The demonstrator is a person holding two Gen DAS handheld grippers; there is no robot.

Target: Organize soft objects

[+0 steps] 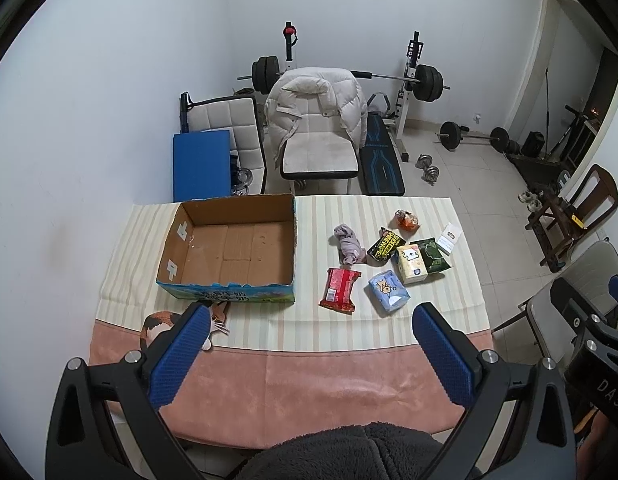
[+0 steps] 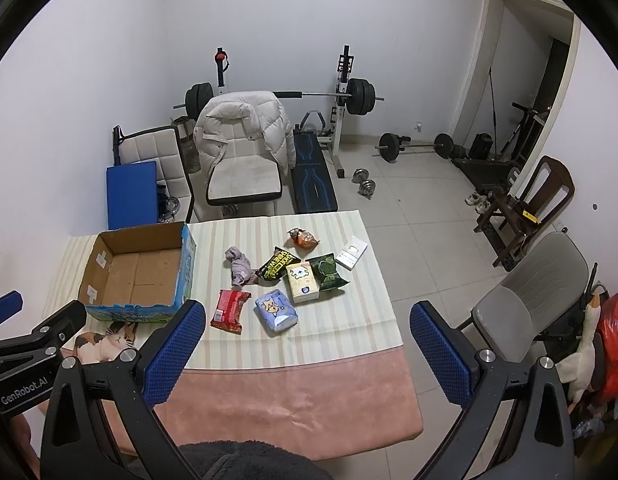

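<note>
Both claws wide, holding nothing, hovering over the near pink edge of the tabletop [image 1: 309, 392]: left claw [image 1: 309, 320], right claw [image 2: 305, 316]. Cardboard box [image 1: 233, 240] sits on the left side, open top, nothing inside, long axis running left-right. Soft items are clustered to its right, all flat on the cloth:
- grey sock bundle [image 1: 349, 245], long axis roughly toward the far edge
- red pack [image 1: 339, 290], long axis near-far, slightly tilted
- light blue tissue pack [image 1: 389, 291], angled
- cream tissue pack [image 1: 413, 265] touching the green snack bag [image 1: 435, 256]
- black-yellow wipes pack [image 1: 385, 245], diagonal
- orange bag [image 1: 407, 220] farthest back
- white box [image 1: 449, 238] at the right edge
</note>
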